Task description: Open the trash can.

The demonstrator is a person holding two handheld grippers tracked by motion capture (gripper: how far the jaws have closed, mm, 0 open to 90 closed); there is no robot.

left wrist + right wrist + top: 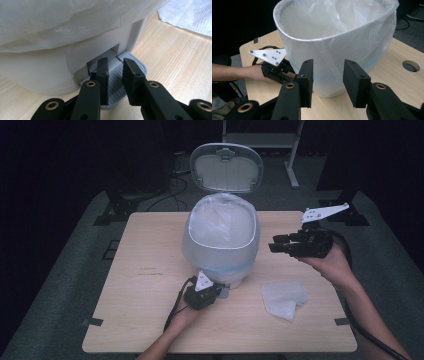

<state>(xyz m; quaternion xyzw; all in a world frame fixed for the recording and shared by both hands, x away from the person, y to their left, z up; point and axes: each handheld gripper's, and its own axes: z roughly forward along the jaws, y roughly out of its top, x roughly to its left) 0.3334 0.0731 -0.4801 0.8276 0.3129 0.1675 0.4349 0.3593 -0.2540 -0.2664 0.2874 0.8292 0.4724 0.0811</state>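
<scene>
High view puts the white plastic pedal bin (220, 240) mid-table, lid (226, 167) up and clear liner (220, 222) fitted, so mostly done by the look of it. Left gripper (115, 75), jaws slightly parted, presses the grey ribbed pedal (140, 65). Right gripper (328, 80) hovers spread and empty, right of the bin.

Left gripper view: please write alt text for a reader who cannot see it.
Two black jaws of the left gripper, slightly apart, press on the grey ribbed pedal of a white bin lined with a plastic bag, on a wooden table.
</scene>
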